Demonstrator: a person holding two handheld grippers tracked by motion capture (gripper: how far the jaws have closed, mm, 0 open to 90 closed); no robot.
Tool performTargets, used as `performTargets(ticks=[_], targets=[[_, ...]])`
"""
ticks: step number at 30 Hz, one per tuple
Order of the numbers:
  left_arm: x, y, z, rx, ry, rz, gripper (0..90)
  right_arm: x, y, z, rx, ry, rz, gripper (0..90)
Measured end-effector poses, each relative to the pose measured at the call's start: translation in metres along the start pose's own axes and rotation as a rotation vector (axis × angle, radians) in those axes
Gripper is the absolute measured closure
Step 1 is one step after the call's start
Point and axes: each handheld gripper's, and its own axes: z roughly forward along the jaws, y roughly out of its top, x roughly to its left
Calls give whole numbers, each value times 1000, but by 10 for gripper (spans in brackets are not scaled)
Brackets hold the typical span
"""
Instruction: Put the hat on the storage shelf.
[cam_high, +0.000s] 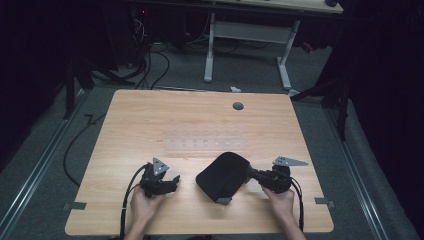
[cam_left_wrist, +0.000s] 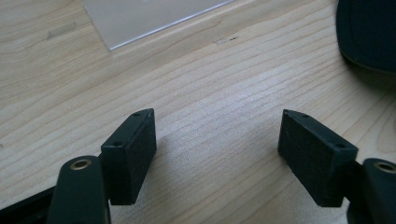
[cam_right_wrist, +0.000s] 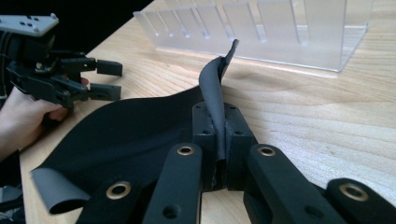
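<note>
Right gripper (cam_high: 251, 173), lower right of the high view, points left with jaws clamped on the edge of a black mat (cam_high: 223, 176) at lower centre; left gripper (cam_high: 171, 181), lower left, rests on the table (cam_high: 200, 120), jaws wide and empty. No legible writing; a clear slotted rack (cam_right_wrist: 261, 28) stands beyond the mat.

The left gripper (cam_left_wrist: 217, 154) looks down on a pale wooden table (cam_left_wrist: 219, 88); its two black jaws rise from the bottom edge and stand wide apart with bare wood between them; each pad (cam_left_wrist: 135, 156) is a flat block with a rough inner face, and nothing touches either one; a brass-ringed pivot shows at the base of each jaw; a clear plastic sheet (cam_left_wrist: 140, 16) lies flat at the top, well beyond the jaws; the curved edge of a black mat (cam_left_wrist: 369, 32) lies at the upper right corner.
</note>
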Motion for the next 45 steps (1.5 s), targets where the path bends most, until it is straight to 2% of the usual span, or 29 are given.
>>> performTargets(ticks=[1, 2, 6, 7, 8, 13, 16, 18, 19, 22, 28, 29, 34, 45], targets=[[0, 0, 0, 0, 0, 0, 300, 0, 0, 0, 0, 0, 0, 866], [-3, 0, -1, 8, -11, 19, 301, 2, 0, -3, -10, 2, 2, 867], [-9, 0, -7, -4, -60, 27, 302, 5, 0, -8, -24, 5, 16, 867], [-9, 0, -7, -4, -60, 27, 302, 5, 0, -8, -24, 5, 16, 867], [-13, 1, -12, -10, -92, 26, 303, 5, 0, -10, -32, 11, 20, 868], [-24, 3, -26, -13, -194, 5, 286, 9, 1, -15, -49, 25, 30, 868], [-31, 4, -34, -26, -236, 25, 295, 14, 3, -17, -55, 32, 20, 868], [-33, 4, -35, -27, -246, 31, 296, 15, 3, -17, -57, 37, 17, 868], [-38, 4, -38, -18, -266, 46, 295, 18, 4, -18, -64, 46, 15, 868], [-44, 2, -40, -9, -289, 68, 290, 20, 5, -19, -75, 59, 21, 869], [-52, 0, -38, -3, -306, 98, 263, 23, 6, -21, -82, 79, 20, 869], [-55, -1, -37, -1, -309, 118, 261, 24, 7, -22, -83, 84, 21, 870], [-62, -3, -35, -4, -310, 156, 257, 28, 11, -24, -92, 107, 23, 870], [-69, 4, -44, -36, -344, 162, 252, 37, 20, -19, -81, 153, 20, 869]])
